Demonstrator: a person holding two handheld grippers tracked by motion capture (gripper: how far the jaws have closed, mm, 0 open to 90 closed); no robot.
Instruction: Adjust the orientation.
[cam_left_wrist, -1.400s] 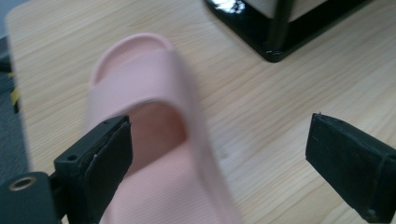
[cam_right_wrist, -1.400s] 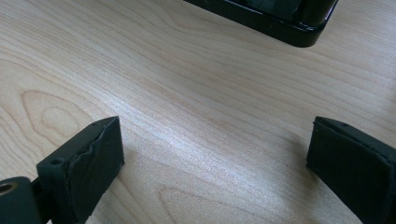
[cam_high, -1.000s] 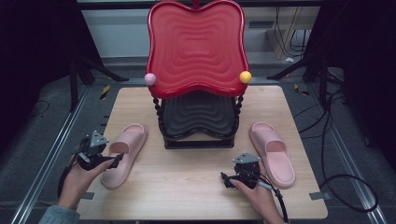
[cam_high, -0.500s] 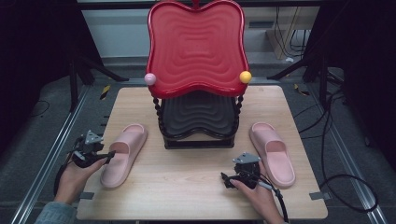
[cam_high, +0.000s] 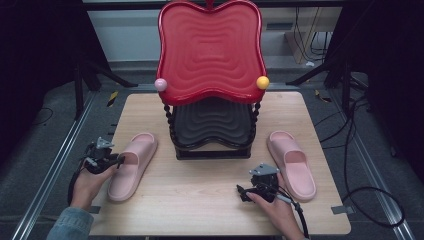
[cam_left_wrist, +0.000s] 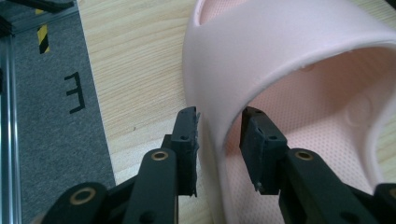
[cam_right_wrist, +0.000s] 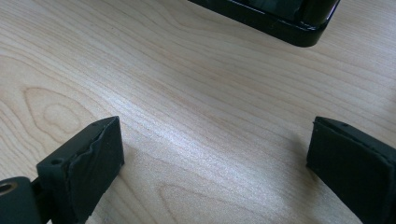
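Fingers (cam_left_wrist: 187, 140) of the left gripper (cam_left_wrist: 218, 140) have just been closing astride the side wall of the left pink slipper (cam_left_wrist: 289, 60), with slight gaps still showing; contact is hard to judge. The high view is placing that slipper (cam_high: 131, 165) on the table (cam_high: 210, 210), left of the red-and-black rack (cam_high: 210, 55). The right gripper (cam_right_wrist: 215, 172) is standing spread wide over bare wood, the rack's base cut off above.

Matt foam-like pink slipper (cam_left_wrist: 280, 56), wood-grain table (cam_right_wrist: 187, 93).
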